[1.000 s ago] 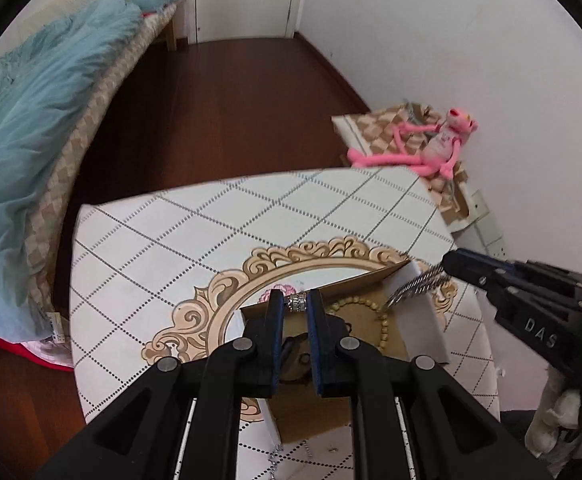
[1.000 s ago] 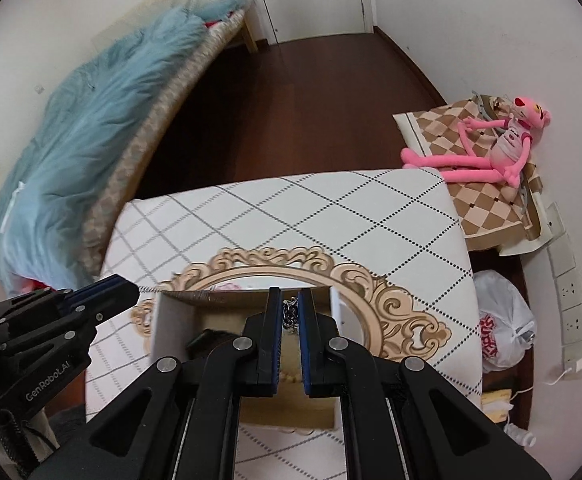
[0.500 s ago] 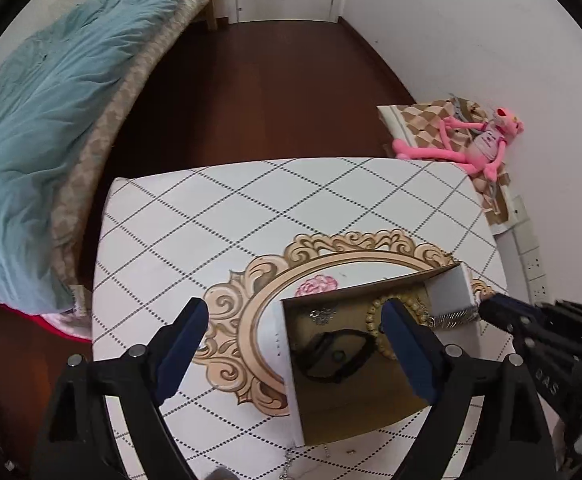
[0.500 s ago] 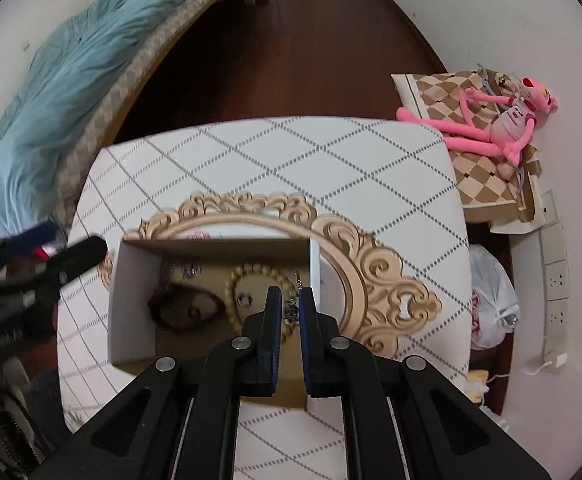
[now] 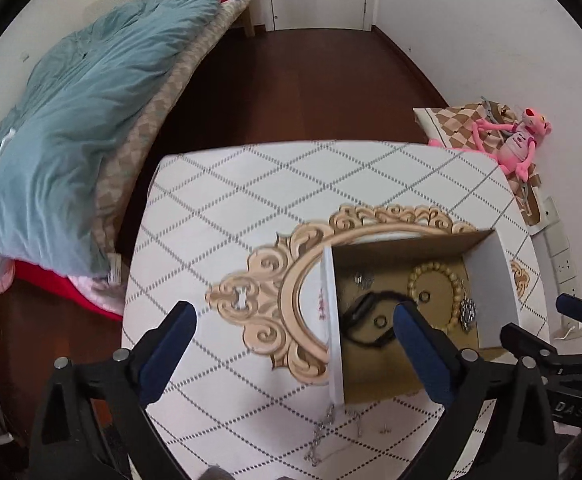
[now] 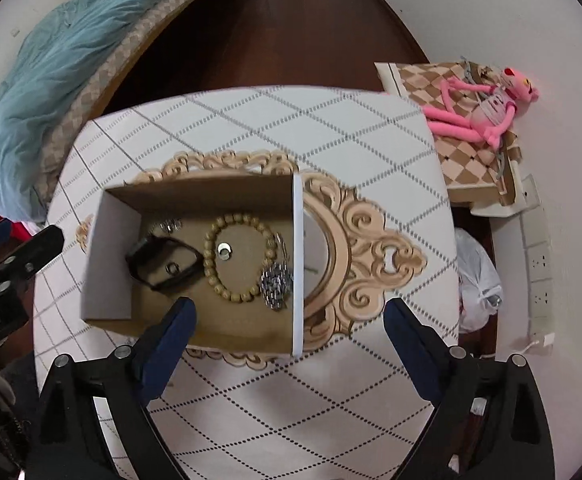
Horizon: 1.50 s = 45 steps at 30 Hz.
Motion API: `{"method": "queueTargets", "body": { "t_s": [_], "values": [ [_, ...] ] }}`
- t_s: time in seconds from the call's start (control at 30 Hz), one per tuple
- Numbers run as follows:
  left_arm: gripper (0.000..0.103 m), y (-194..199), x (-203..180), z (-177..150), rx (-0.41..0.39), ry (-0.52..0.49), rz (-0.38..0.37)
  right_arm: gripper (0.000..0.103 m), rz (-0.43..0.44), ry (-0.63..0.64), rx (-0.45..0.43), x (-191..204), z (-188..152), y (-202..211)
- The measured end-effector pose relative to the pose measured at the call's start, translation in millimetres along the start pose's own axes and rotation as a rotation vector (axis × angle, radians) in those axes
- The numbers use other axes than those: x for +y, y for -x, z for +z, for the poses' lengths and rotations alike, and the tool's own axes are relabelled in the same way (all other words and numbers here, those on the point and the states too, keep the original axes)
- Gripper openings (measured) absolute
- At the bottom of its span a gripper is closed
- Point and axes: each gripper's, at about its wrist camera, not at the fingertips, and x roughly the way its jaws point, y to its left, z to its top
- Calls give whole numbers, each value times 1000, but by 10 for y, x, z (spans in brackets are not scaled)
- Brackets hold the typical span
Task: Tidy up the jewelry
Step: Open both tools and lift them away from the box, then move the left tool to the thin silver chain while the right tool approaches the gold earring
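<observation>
Both claws [image 5: 294, 338] [image 6: 289, 334] opening, seemingly empty.

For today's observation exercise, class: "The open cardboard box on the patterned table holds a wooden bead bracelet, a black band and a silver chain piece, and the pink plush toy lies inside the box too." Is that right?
Not quite. The pink plush toy lies outside the cardboard box, on a checked cushion by the wall, as the right wrist view shows. The bead bracelet, black band and silver chain piece are in the box.

My left gripper [image 5: 293, 322] and right gripper [image 6: 289, 318] both have black angular arms, blue pads [image 5: 421, 354] on the fingers, silver screws at the joints, and white lettering on the housings.
</observation>
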Motion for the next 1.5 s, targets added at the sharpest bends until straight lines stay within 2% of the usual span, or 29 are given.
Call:
{"method": "queueTargets", "body": {
  "t_s": [0.27,0.53,0.8,1.23,1.37,1.5],
  "values": [
    [101,-28,-31,-217,24,19,9,96,-18,-16,-2,18,-163,-90],
    [101,76,-79,-269,8,27,-2,96,-39,-18,-38,-9,-191,65],
    [101,394,-85,-375,-45,53,-14,96,-54,-31,-123,-35,-309,423],
    [101,1048,-98,-629,-150,61,-19,96,-64,-34,-293,33,-695,1208],
    [101,1193,-57,-675,-166,85,-28,96,-33,-49,-316,39,-768,1367],
    [101,1173,62,-776,-172,115,19,96,-16,-65,-303,49,-881,1300]
  ]
}}
